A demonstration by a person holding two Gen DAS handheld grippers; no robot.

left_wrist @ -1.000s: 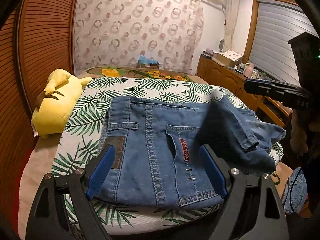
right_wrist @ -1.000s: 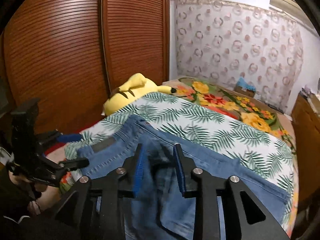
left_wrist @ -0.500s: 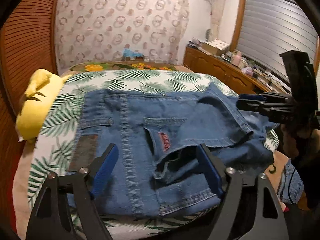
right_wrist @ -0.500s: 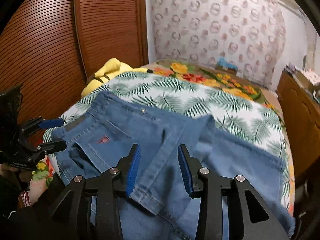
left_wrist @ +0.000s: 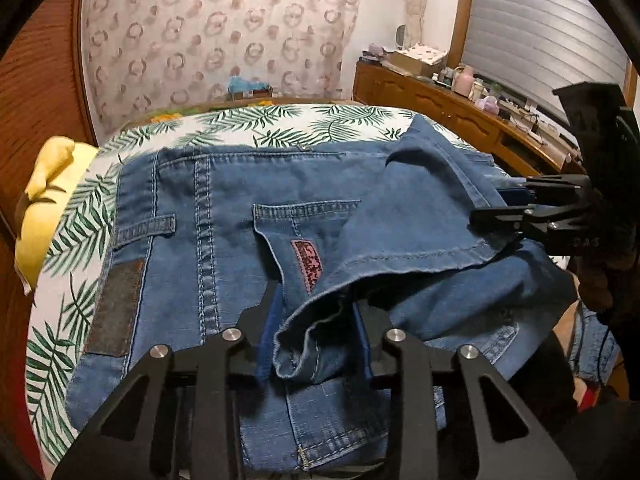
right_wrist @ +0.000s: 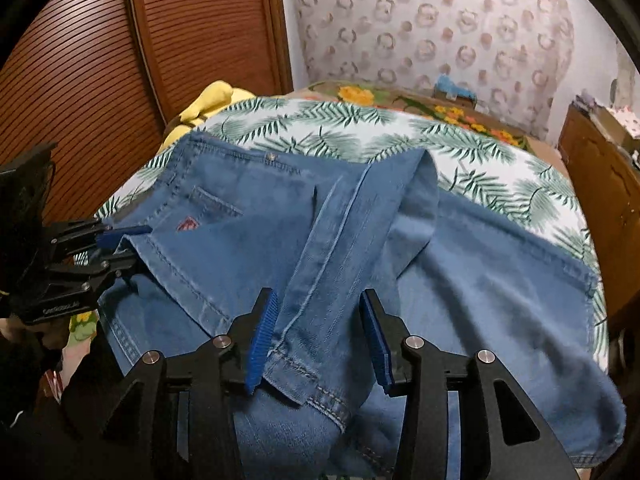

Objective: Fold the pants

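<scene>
Blue jeans (left_wrist: 224, 216) lie on the palm-leaf bed sheet (left_wrist: 260, 120), waistband to the left, back pocket with a red tag (left_wrist: 306, 260) facing up. One leg (left_wrist: 416, 216) is folded back over the seat. My left gripper (left_wrist: 316, 300) is closing, its blue pads against the bunched leg hem (left_wrist: 312, 344). The right wrist view shows this gripper (right_wrist: 132, 244) at the left, with the hem corner in it. My right gripper (right_wrist: 318, 296) is opening. The folded leg's side seam (right_wrist: 320, 264) lies loose between its pads. The left wrist view has it (left_wrist: 488, 204) at the right.
A yellow plush toy (left_wrist: 44, 200) lies at the bed's left side by the slatted wooden doors (right_wrist: 100, 60). A wooden dresser (left_wrist: 440, 100) with small items stands to the right. More denim (left_wrist: 592, 344) lies low beside the bed on the right.
The leg has come over onto the seat and sunk lower. My left gripper's jaws narrowed from wide apart onto the hem. My right gripper dropped and its jaws widened off the seam.
</scene>
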